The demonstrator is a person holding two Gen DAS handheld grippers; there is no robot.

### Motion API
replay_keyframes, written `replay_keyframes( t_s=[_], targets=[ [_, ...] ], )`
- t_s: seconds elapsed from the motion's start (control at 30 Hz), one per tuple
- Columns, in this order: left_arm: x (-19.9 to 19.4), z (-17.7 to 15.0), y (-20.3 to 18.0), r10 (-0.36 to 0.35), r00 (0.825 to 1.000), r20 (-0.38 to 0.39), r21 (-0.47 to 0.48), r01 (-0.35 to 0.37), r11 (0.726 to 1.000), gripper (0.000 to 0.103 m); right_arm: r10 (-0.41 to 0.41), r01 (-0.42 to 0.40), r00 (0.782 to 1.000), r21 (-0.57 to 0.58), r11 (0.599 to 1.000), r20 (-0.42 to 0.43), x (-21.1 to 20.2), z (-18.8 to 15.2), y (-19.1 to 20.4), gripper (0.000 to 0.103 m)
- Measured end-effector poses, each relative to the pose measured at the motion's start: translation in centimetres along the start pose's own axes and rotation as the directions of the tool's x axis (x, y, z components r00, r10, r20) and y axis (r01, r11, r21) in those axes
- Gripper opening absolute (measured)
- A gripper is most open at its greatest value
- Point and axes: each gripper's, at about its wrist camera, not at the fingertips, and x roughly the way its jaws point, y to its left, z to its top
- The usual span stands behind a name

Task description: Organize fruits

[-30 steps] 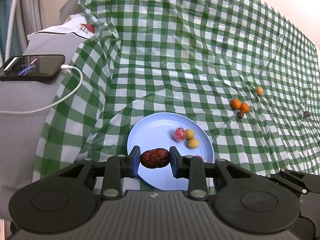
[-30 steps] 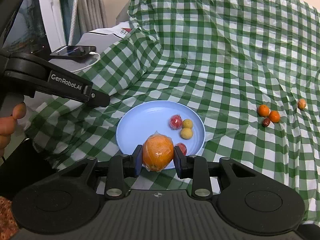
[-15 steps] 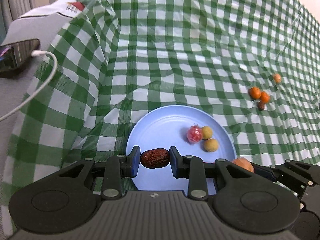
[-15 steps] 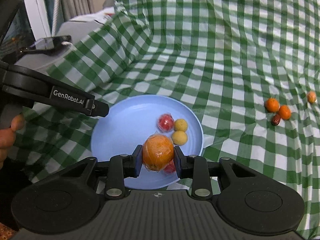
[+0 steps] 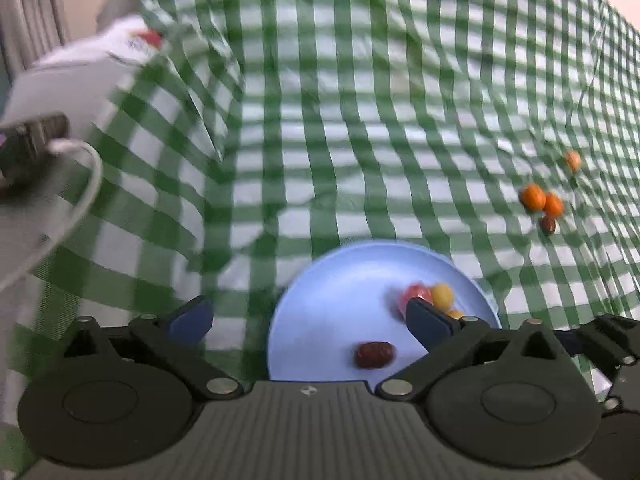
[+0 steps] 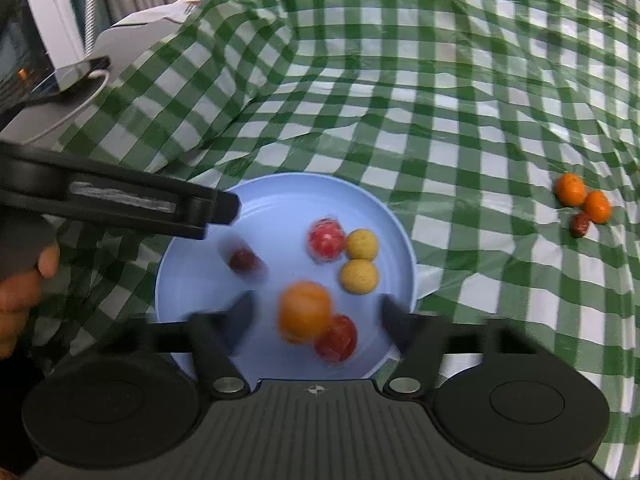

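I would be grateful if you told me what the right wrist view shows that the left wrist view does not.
Only the right wrist view shows the wrapped orange and a red fruit between the right gripper's open jaws, untouched by its pads, plus a hand.

Only the left wrist view shows a fourth loose fruit on the checked cloth.

Both show the blue plate, the red date lying free on it, and the open left gripper.

Both tools are matte black plastic: ribbed grey-black housing, two round discs, silver pivot screws, linkage arms. The left gripper carries dark blue fingers.
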Motion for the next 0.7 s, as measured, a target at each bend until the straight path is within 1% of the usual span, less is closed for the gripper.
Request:
replay_keyframes(
  t_s=[0.07, 0.13, 0.27, 0.37, 0.47, 0.53, 0.7],
  targets=[
    [-0.9, -0.3, 0.0, -0.009, 1.0, -0.016, 0.018, 0.009, 1.0, 0.103, 0.007, -0.007, 1.0, 0.004, 1.0, -0.004, -1.1, -0.2, 0.0, 0.089],
    [-2.1, -1.2, 0.2, 0.003, 1.0, -0.029, 0.011, -0.003, 1.0, 0.103, 0.015, -0.014, 1.0, 0.02, 1.0, -0.013, -2.4, -0.8, 0.0, 0.092],
    [-4.9, -3.3, 0.8, 0.002, 0.998, -0.068, -0.032, -0.005, 0.999, 0.103, 0.043, -0.042, 0.999, 0.032, 0.999, -0.027, -5.2, -2.5, 0.9, 0.094],
    [-7.3, -5.1, 1.0, 0.008, 0.996, -0.084, -0.063, -0.013, 0.998, 0.103, 0.056, -0.056, 0.998, 0.016, 0.998, -0.017, -7.3, -3.9, 2.2, 0.096],
    [-9.3, -6.2, 1.0, 0.0, 0.997, -0.08, -0.075, -0.006, 0.997, 0.103, 0.051, -0.051, 0.999, -0.032, 0.998, 0.014, -8.9, -4.5, 3.5, 0.097],
    [-10.6, -6.8, 0.9, -0.002, 0.998, -0.062, -0.076, -0.003, 0.997, 0.103, 0.042, -0.04, 0.998, -0.053, 0.998, 0.044, -9.7, -4.6, 4.0, 0.097],
    [-13.2, -7.6, 0.6, -0.004, 1.0, -0.015, -0.086, 0.002, 0.996, 0.103, 0.009, -0.004, 0.995, -0.045, 0.999, 0.099, -11.8, -4.9, 4.3, 0.098]
  ],
)
